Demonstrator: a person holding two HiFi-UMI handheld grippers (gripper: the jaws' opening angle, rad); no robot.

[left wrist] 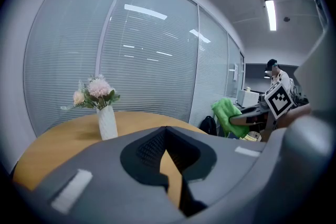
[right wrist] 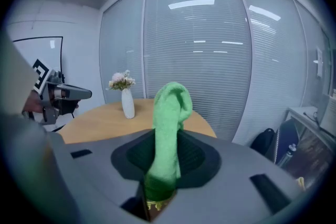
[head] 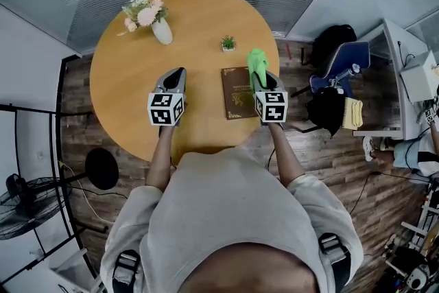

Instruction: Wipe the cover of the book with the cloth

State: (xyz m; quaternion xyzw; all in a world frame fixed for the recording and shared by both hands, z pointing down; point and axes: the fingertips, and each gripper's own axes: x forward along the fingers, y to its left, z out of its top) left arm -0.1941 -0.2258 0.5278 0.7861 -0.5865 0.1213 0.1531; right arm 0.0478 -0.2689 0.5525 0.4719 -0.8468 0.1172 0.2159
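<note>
Toward the right-hand rim of the round tan wooden table [head: 123, 86]: a brown hardcover book [head: 237, 96] with gilt ornament, flat, cover up, long axis running straight away from the person. Directly over the book's right long edge: the right gripper [head: 260, 77], jaws clamped on a bright green fleecy cloth [head: 257, 62]. Stands up and forward out of the jaws as a loose fold, reaching past the book's far right corner; from the gripper view, looks raised off the cover, not pressed to it, though contact cannot be settled from above. Well to the left of the book, over bare wood: the left gripper [head: 180, 71], jaws drawn together on nothing, nose pointing away from the person. Clearly nearer the book on the right side, so wiping looks like work for that arm alone: tip the cloth down onto the cover, then stroke leftward across the short width or along the length. Just beyond the book's far edge: a small potted plant [head: 228, 44], near enough to catch on a long forward stroke. Far beyond and left of the book: a white vase of pale flowers [head: 160, 29], out of the way. Left of the book, plenty of open tabletop; right of the book and on its near side, only a narrow margin before the rim, so a hard push that way risks sliding the book off.
</note>
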